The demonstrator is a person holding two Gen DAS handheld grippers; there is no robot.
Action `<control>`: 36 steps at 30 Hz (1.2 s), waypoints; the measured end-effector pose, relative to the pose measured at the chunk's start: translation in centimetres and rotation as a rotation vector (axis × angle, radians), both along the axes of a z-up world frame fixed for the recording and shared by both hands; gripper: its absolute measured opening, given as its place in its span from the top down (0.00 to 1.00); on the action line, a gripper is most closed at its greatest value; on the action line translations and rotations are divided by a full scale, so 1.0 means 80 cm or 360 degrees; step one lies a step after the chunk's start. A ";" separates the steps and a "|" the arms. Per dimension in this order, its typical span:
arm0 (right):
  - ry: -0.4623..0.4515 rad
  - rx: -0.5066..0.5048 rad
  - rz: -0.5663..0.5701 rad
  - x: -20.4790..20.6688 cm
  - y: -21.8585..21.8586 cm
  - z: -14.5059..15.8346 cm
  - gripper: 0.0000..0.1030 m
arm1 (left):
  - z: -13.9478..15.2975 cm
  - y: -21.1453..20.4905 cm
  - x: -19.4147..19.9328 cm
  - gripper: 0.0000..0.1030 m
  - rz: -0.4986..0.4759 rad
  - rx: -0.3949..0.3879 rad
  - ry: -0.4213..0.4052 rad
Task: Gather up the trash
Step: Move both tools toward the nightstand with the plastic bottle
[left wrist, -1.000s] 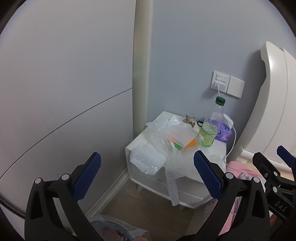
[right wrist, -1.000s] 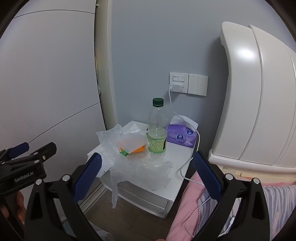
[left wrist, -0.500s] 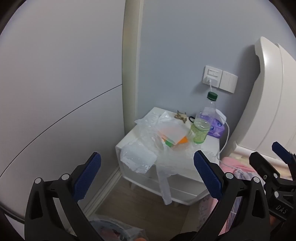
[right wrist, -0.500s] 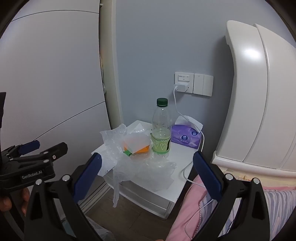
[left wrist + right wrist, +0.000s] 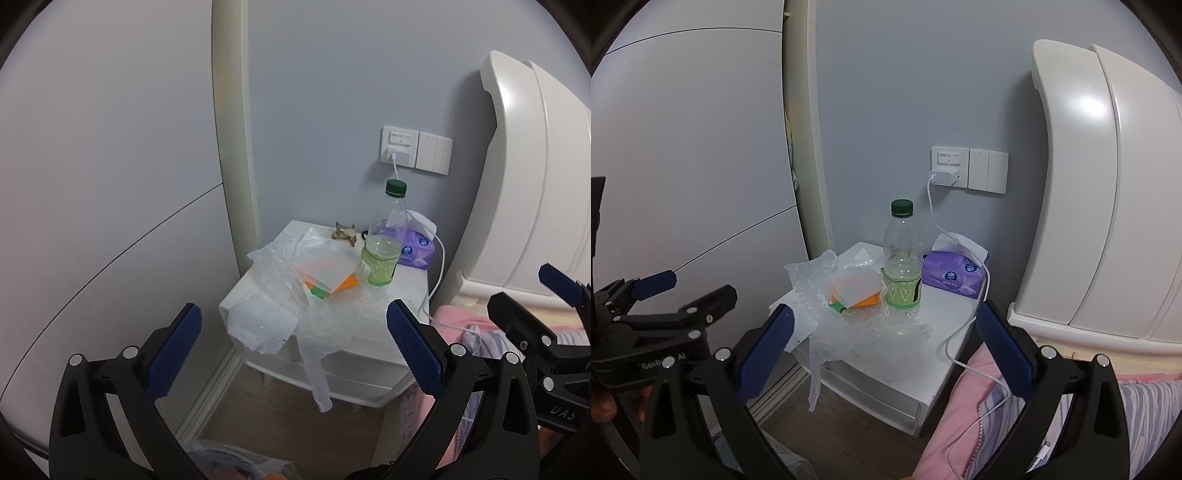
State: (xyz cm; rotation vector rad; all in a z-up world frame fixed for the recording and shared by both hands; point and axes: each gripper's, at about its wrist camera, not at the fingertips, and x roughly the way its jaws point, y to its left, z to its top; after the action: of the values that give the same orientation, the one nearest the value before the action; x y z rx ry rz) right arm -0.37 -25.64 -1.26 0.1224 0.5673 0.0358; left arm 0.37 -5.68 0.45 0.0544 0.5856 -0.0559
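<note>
A white nightstand point(image 5: 369, 365) point(image 5: 945, 314) carries the trash. Crumpled clear plastic wrap point(image 5: 280, 288) point(image 5: 820, 295) spills over its front edge. An orange and green packet point(image 5: 332, 284) point(image 5: 860, 299) lies under a pale sheet. A near-empty clear bottle point(image 5: 384, 254) point(image 5: 901, 266) with a green cap and green label stands upright. My left gripper point(image 5: 291, 343) is open, short of the nightstand, with nothing between its fingers. My right gripper point(image 5: 886, 339) is open too and also holds nothing. Each gripper shows at the edge of the other's view.
A purple tissue pack point(image 5: 417, 251) point(image 5: 956, 273) sits at the back. A white charger cable point(image 5: 964, 328) runs from the wall socket point(image 5: 949, 166) to the pink bedding point(image 5: 964, 424). A white headboard point(image 5: 1089, 184) stands right. Something in clear plastic lies on the floor point(image 5: 229, 458).
Both views have shifted a little: the nightstand sits further left in the left wrist view and slightly nearer in the right wrist view. Both grippers stay open and empty.
</note>
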 end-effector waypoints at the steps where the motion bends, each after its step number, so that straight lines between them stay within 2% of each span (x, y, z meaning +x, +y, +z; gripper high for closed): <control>1: -0.0004 -0.0002 -0.0001 -0.002 0.001 0.001 0.07 | -0.001 -0.003 0.001 0.05 0.0000 0.0002 0.0003; 9: 0.0026 -0.0027 0.0044 0.025 0.000 0.003 0.07 | -0.004 0.002 0.032 0.05 -0.0022 -0.0015 0.0030; 23: 0.0127 -0.0064 0.0100 0.110 -0.003 -0.011 0.07 | -0.018 0.021 0.121 0.05 0.0005 -0.0003 0.0106; 27: 0.0153 -0.0063 0.0144 0.121 -0.005 -0.014 0.07 | -0.019 0.023 0.125 0.05 0.0017 -0.0004 0.0123; 31: 0.0113 -0.0072 0.0196 0.126 -0.002 -0.014 0.07 | -0.019 0.018 0.122 0.05 0.0054 0.0054 0.0098; 36: 0.0106 -0.0037 0.0219 0.120 -0.005 -0.015 0.07 | -0.024 0.014 0.117 0.05 0.0071 -0.0035 0.0139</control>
State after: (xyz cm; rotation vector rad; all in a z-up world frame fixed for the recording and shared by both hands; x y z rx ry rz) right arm 9.25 -26.07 -2.43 0.0621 0.6418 0.1590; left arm 9.77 -4.60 -1.43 0.0175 0.6733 -0.0215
